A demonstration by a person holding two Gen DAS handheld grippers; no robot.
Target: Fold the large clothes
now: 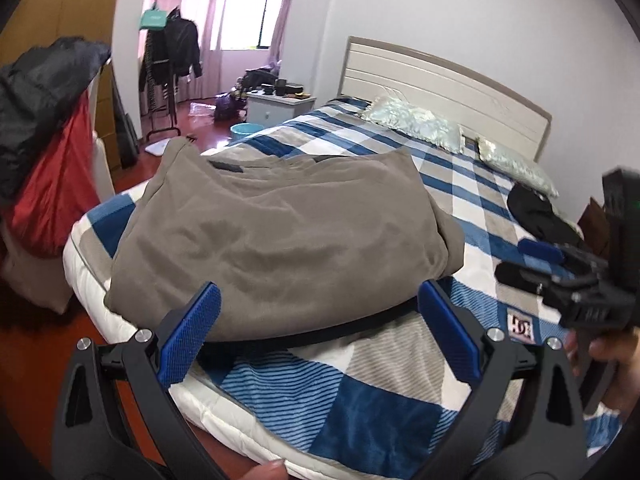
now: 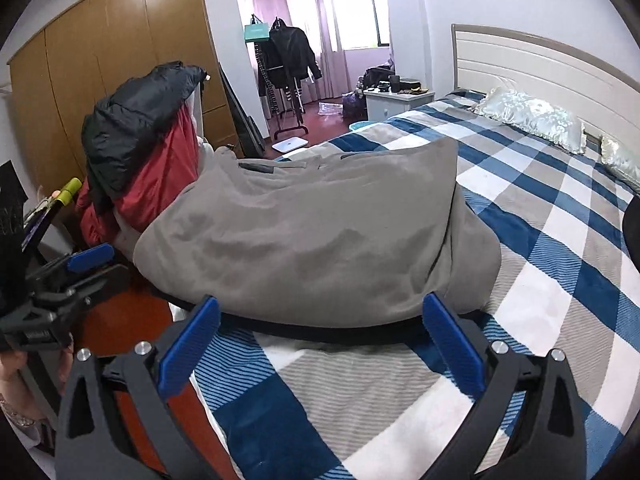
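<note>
- Bedroom scene: a bed (image 1: 460, 208) with a blue, white and grey checked blanket fills the centre and right of both views, its pale headboard (image 1: 440, 80) at upper right.
- Folded grey garment (image 1: 280, 232) lies on the blanket near the foot corner of the bed, in the middle of both frames. Its near edge shows a dark hem; its left edge reaches the mattress edge.
- Left gripper (image 1: 318, 312) sits at the bottom of the left wrist view, blue pads spread wide, holding nothing, just short of the garment's near edge.
- Right gripper (image 2: 320, 320) appears likewise in its own view, spread wide and empty, at the near hem.
- Bare blanket extends to the right of the garment, toward two pale pillows (image 2: 532, 116) at upper right.
- At left, a black and red pile of clothes (image 2: 136, 140) stands close beside the bed, in front of a wooden wardrobe (image 2: 100, 52).
- Red floor opens toward a clothes rack (image 2: 286, 64) and curtained window at top centre.
</note>
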